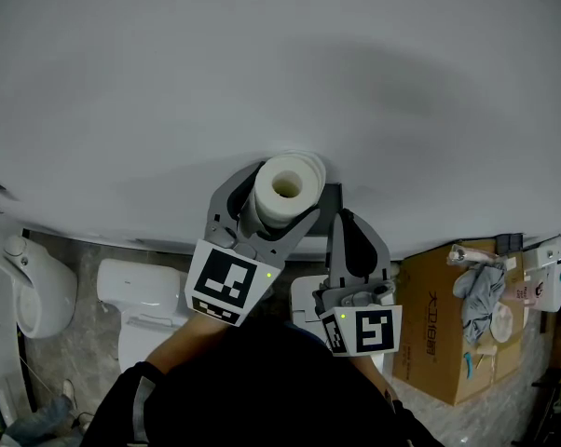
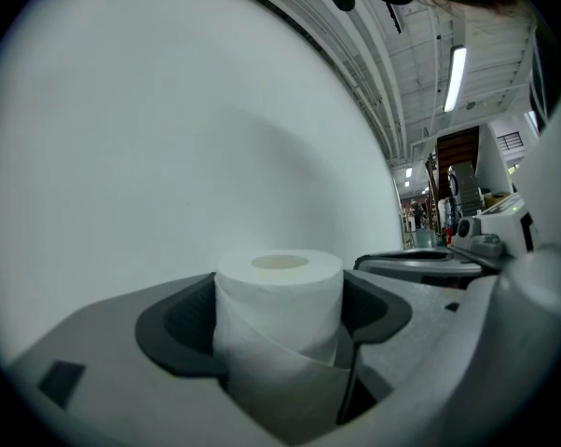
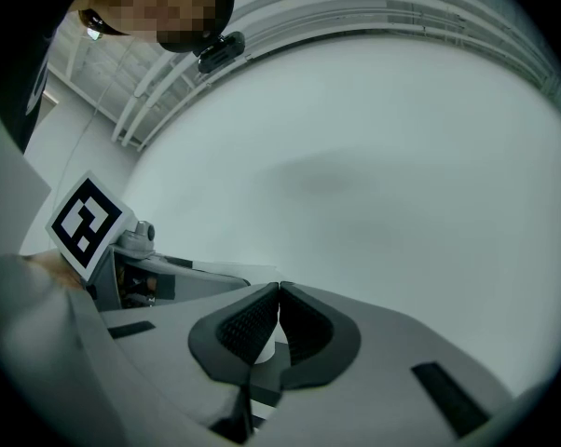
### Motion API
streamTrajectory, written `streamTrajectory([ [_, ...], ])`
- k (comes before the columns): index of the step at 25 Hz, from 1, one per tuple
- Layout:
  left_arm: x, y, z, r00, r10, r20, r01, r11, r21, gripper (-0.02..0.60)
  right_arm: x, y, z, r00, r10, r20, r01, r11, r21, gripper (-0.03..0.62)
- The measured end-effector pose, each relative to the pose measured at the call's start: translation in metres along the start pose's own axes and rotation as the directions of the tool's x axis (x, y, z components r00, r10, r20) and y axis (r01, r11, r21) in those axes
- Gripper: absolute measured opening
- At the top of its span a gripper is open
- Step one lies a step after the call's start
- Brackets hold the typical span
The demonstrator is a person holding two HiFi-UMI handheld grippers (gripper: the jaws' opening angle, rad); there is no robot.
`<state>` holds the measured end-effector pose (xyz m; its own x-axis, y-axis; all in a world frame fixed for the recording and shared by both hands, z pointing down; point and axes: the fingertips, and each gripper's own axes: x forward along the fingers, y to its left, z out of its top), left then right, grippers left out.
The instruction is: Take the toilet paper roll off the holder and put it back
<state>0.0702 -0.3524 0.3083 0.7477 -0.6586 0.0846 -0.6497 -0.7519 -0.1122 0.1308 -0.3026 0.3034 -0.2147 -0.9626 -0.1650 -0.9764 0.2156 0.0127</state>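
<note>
The white toilet paper roll (image 2: 279, 319) stands upright.

We identify the place as a mock bathroom set up inside an industrial hall. Bathroom indicators: a plain white wall panel (image 1: 262, 63), a white ceramic toilet (image 1: 136, 291) on grey mottled stone floor tiles (image 1: 75, 352), a rounded white ceramic fixture (image 1: 40, 291) to its left, and a white toilet paper roll (image 1: 285, 189) at the wall. Hall indicators: a high ceiling of white beams (image 2: 406, 73) with a long fluorescent tube lamp (image 2: 456, 77), equipment in the distance, and a brown cardboard box (image 1: 439, 343) topped with loose clutter.
</note>
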Motion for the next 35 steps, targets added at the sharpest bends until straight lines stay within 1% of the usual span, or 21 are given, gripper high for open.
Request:
streamTrajectory([
  [2,0.0,0.0,-0.001,1.0,0.001,-0.003,-0.001,1.0,0.004,0.388,0.0,0.001,0.0,1.0,0.002,0.003,-0.002,1.0,0.0,0.023],
  [7,0.001,0.002,-0.006,1.0,0.009,-0.001,-0.009,1.0,-0.018,0.388,-0.001,0.0,-0.003,1.0,0.007,-0.01,-0.007,1.0,-0.001,0.023],
  [13,0.001,0.001,-0.006,1.0,-0.005,-0.002,0.005,1.0,-0.02,0.391,-0.002,0.002,0.001,1.0,0.007,0.0,-0.007,1.0,0.005,0.023],
  [17,-0.001,-0.003,-0.003,1.0,-0.025,0.018,0.026,1.0,-0.018,0.451,-0.004,0.005,0.001,1.0,0.017,-0.005,-0.017,1.0,-0.004,0.023],
  [21,-0.011,-0.001,0.004,0.999,-0.02,0.05,0.021,0.999,-0.029,0.468,-0.006,0.01,0.005,1.0,0.019,0.007,-0.019,1.0,-0.006,0.023],
  [26,-0.029,0.002,0.017,0.994,-0.021,0.107,0.032,0.994,-0.101,0.468,-0.01,0.018,0.01,1.0,0.026,0.016,-0.026,0.999,-0.021,0.023],
  [31,-0.05,0.002,0.035,0.985,-0.014,0.169,0.033,0.993,-0.113,0.463,-0.016,0.023,0.015,0.999,0.028,0.031,-0.027,0.999,-0.03,0.023],
  [32,-0.056,0.004,0.038,0.983,0.001,0.184,0.02,0.994,-0.112,0.445,-0.016,0.024,0.015,0.999,0.03,0.03,-0.029,0.999,-0.032,0.023],
  [34,-0.067,0.011,0.041,0.977,0.037,0.211,-0.014,0.994,-0.107,0.28,-0.016,0.027,0.015,0.999,0.033,0.029,-0.032,0.999,-0.034,0.023],
  [35,-0.073,0.014,0.041,0.975,0.051,0.218,-0.029,0.994,-0.102,0.213,-0.016,0.029,0.015,0.999,0.035,0.029,-0.033,0.999,-0.035,0.023],
])
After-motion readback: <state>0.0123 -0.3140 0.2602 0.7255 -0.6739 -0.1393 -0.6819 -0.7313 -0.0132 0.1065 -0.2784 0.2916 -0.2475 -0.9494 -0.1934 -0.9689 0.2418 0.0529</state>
